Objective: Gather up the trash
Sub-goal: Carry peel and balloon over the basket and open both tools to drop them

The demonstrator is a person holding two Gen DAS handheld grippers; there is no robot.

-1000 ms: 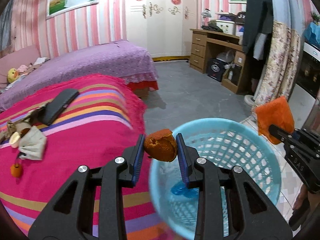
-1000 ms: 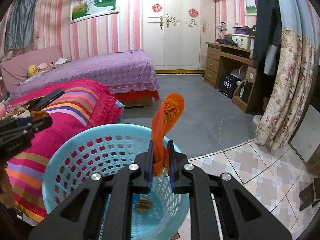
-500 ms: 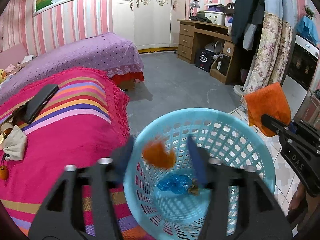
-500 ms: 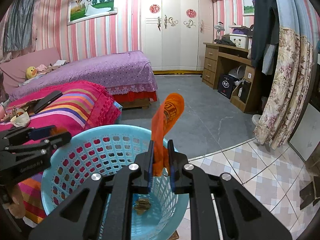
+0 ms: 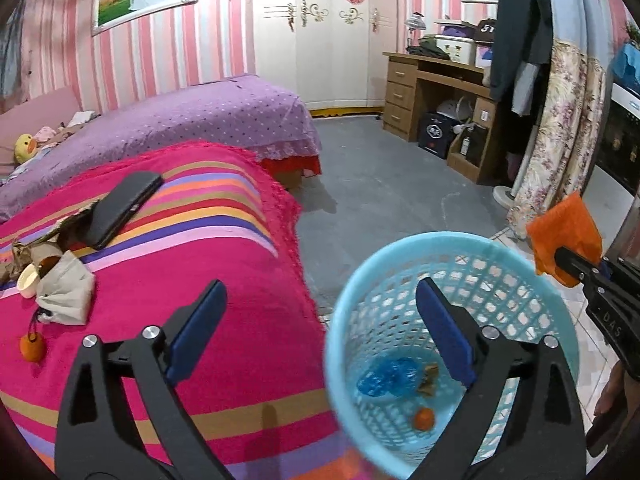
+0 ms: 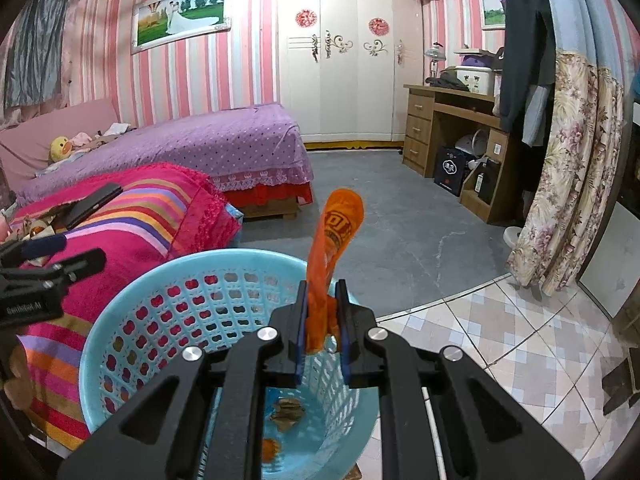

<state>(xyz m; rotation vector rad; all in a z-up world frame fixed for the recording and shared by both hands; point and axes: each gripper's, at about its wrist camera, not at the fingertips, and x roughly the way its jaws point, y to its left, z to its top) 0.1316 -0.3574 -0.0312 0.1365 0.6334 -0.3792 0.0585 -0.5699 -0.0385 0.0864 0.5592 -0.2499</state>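
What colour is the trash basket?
Light blue basket, clearest in the right wrist view.

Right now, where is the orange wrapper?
The orange wrapper is held in the right tool, just above the blue basket beside the bed.

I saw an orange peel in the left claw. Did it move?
Yes. The orange peel dropped from the open left claw to the blue basket's bottom.
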